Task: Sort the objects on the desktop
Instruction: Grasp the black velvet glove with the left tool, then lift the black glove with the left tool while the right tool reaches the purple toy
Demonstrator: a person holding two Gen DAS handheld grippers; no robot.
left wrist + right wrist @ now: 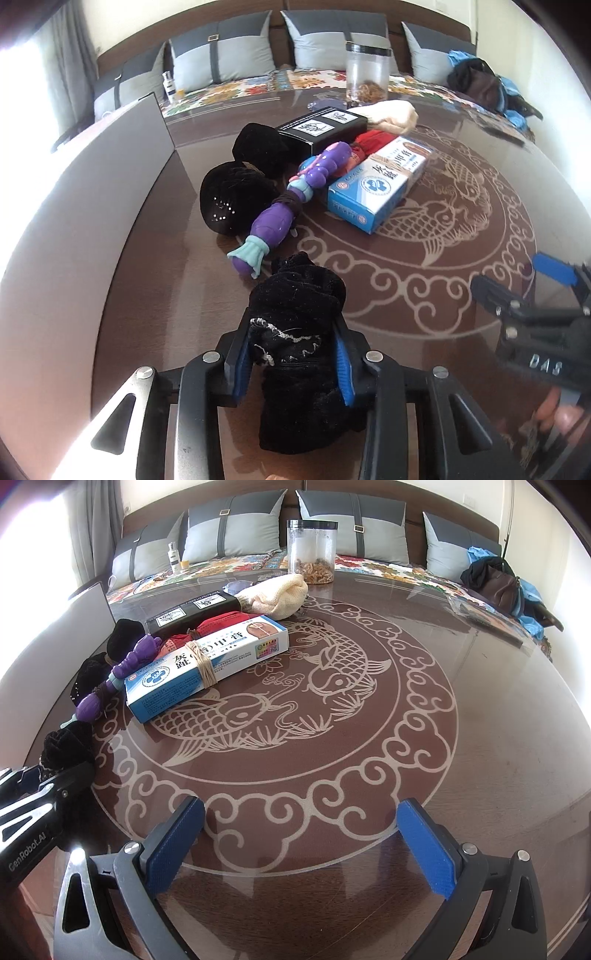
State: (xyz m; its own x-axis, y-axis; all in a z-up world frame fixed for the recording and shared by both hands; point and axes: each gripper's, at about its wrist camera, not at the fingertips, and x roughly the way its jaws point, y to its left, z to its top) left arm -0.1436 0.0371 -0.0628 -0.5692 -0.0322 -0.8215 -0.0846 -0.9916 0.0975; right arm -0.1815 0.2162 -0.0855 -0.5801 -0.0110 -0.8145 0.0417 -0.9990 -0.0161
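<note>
1. Right now my left gripper (pixel 295 354) is clenched on a black velvet pouch (pixel 299 332); both blue pads press into the cloth from either side, and nothing else sits between them.

2. That pouch lies lengthwise along the line the fingers point, its gathered mouth running out ahead of the tips and its body trailing back toward the camera (so the squeeze falls across the narrow way, which I judge the sounder hold on soft cloth).

3. It still rests on the glass-topped table (pixel 461 206), at the near left edge of the fish pattern, just short of the purple toy (pixel 280 206).

4. Beyond the toy sit two more black pouches (pixel 236 199), a black carton (pixel 325 129) and a blue and white medicine box (pixel 376 184), all up and away from the fingertips.

5. My right gripper (pixel 301 842) hangs released over bare table, its blue pads wide apart with nothing between them.

6. Whichever pile this pouch belongs to, the left hand is the nearer one, having it already; the right stands well off to the side.

7. A grey board (pixel 140 155) stands on edge to the left of the pile; I cannot tell whether it marks a sorting spot.
</note>
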